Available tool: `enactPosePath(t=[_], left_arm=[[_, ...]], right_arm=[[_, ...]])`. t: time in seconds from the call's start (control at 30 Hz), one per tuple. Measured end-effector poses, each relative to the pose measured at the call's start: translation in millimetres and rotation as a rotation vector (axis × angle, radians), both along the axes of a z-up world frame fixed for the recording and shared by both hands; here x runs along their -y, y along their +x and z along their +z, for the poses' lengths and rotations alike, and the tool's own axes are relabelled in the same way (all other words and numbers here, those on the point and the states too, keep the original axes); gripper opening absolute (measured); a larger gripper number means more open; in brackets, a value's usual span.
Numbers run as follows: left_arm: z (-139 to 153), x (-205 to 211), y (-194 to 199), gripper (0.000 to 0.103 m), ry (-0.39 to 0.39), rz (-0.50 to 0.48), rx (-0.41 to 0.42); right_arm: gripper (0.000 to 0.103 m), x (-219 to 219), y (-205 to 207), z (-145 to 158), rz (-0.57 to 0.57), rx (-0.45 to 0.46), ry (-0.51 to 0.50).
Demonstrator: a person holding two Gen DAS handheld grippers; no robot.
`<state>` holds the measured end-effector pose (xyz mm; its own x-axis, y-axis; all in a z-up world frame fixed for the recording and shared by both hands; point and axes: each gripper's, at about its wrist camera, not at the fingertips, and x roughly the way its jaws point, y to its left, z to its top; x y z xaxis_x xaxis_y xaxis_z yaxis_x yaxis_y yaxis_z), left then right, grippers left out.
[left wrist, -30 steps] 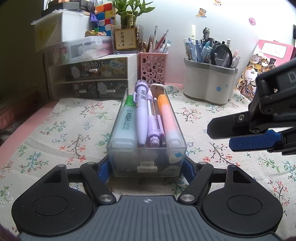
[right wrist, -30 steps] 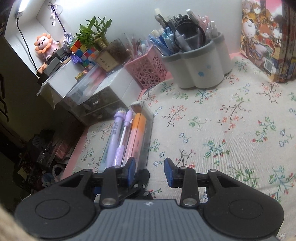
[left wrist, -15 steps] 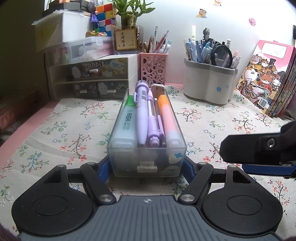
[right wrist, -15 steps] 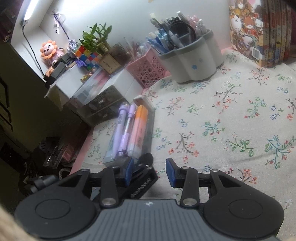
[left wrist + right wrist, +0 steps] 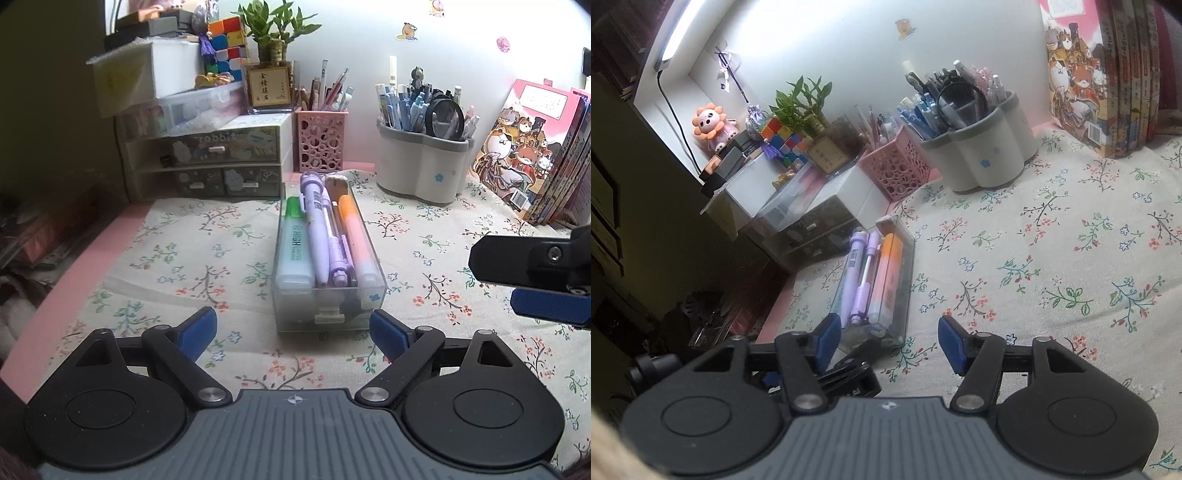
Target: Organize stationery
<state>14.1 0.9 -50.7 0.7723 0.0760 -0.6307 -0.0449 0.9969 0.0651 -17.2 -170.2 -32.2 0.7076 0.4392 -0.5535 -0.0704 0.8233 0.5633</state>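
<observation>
A clear plastic drawer tray [image 5: 328, 302] rests on the floral cloth, holding a green highlighter [image 5: 293, 243], purple pens [image 5: 317, 229] and an orange highlighter [image 5: 356, 236]. My left gripper [image 5: 291, 330] is open, its blue pads apart just in front of the tray's near end, not touching it. My right gripper [image 5: 884, 341] is open and empty, to the right of the tray [image 5: 886, 280]; it shows at the right edge of the left wrist view [image 5: 535, 280].
A small drawer cabinet [image 5: 210, 162] stands at the back left, a pink mesh pen cup [image 5: 321, 140] beside it, a grey pen holder [image 5: 421, 162] to the right and books [image 5: 535, 155] at far right. The floral cloth [image 5: 184, 258] covers the desk.
My left gripper has opened, let go of the tray and drawn back from it. My right gripper has opened wider and moved back to the right.
</observation>
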Motion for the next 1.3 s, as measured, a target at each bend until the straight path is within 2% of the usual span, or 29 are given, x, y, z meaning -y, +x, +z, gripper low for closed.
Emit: enactPosePath(t=[0.1,0.2,0.37,0.43,0.57,0.7,0.8,0.97,1.3], left_arm=[[7,-2,-16,0.092,0.009,0.018,-0.014],[13,-8,-31,0.093,-0.022,0.044,-0.025],[30,-14,-55,0.098,-0.037,0.080,0.014],[39,-17,-65,0.098,-0.042,0.097,0.042],[52,-17,-81,0.098,-0.024,0.111,0.081],[52,-16,-92,0.098,-0.025,0.101,0.079],[54,-15,-101,0.098,-0.022,0.102,0.086],[61,-11,-114,0.098,-0.032,0.087,0.106],[73,-1,-127,0.098,-0.018,0.066,0.140]], right_arm=[[0.065,0,-5,2,0.010,0.015,-0.007],[0.067,-3,-13,2,0.021,0.045,-0.048],[0.067,-19,-23,9,0.037,0.098,-0.207],[0.067,-23,-28,12,0.064,0.127,-0.239],[0.078,-25,-38,17,0.091,0.154,-0.222],[0.080,-26,-48,21,0.096,0.163,-0.232],[0.081,-26,-55,24,0.111,0.165,-0.203],[0.086,-33,-65,32,0.122,0.179,-0.251],[0.089,-28,-76,43,0.126,0.190,-0.245]])
